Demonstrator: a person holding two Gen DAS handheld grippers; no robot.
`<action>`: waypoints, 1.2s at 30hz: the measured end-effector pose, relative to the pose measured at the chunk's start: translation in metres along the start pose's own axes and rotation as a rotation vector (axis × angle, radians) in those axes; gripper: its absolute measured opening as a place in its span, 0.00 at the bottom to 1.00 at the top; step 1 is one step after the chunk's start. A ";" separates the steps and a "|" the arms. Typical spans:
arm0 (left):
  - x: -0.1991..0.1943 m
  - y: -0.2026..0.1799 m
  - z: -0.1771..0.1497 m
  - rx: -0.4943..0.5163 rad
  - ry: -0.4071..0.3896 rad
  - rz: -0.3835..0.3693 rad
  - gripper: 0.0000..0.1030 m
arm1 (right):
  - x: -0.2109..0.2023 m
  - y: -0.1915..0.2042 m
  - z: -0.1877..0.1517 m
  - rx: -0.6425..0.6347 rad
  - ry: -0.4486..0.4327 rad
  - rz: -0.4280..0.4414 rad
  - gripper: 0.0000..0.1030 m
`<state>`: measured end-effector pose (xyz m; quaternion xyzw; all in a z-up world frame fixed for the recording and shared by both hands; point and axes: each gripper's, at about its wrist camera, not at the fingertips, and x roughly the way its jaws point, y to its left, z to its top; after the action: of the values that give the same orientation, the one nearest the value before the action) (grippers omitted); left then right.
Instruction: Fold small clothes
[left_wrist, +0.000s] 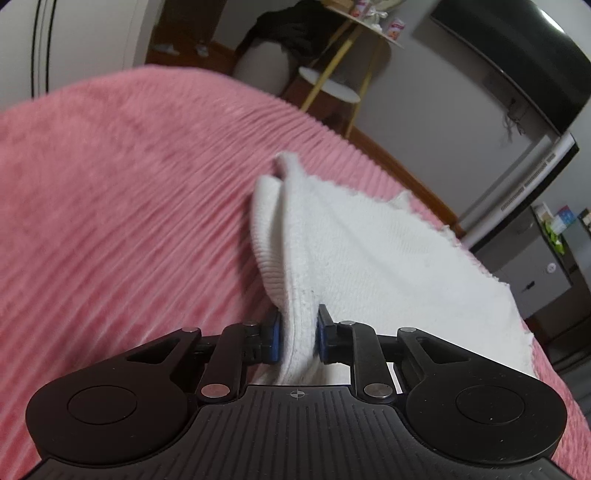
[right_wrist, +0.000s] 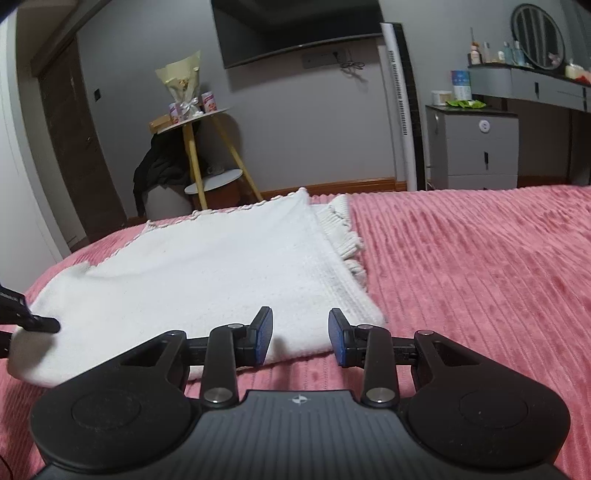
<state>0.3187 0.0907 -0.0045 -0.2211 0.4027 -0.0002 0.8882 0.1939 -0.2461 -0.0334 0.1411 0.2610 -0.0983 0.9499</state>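
Note:
A small white knit garment (right_wrist: 207, 269) lies spread on the pink ribbed bedspread (right_wrist: 480, 277). My left gripper (left_wrist: 298, 332) is shut on the garment's ribbed edge (left_wrist: 295, 302) and lifts it off the bed, so the cloth (left_wrist: 369, 251) rises in a fold. That gripper's finger shows at the left edge of the right wrist view (right_wrist: 40, 325), at the garment's near left corner. My right gripper (right_wrist: 301, 336) is open and empty, low over the garment's near right edge.
The bedspread (left_wrist: 129, 184) extends far to the left in the left wrist view. Beyond the bed stand a yellow-legged side table (right_wrist: 199, 147), a white tower fan (right_wrist: 402, 110), a grey drawer cabinet (right_wrist: 476, 147) and a wall TV (right_wrist: 299, 29).

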 end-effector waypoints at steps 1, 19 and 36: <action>-0.005 -0.013 0.002 0.030 -0.013 -0.005 0.20 | 0.000 -0.002 0.000 0.011 0.000 0.000 0.31; 0.001 -0.145 -0.064 0.319 0.015 -0.167 0.39 | 0.004 -0.034 0.000 0.074 -0.003 -0.003 0.31; 0.015 -0.140 -0.095 0.534 -0.001 0.078 0.56 | 0.019 -0.026 -0.010 0.023 0.080 -0.021 0.37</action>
<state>0.2863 -0.0758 -0.0152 0.0365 0.3960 -0.0721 0.9147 0.1987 -0.2691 -0.0578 0.1533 0.2990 -0.1056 0.9359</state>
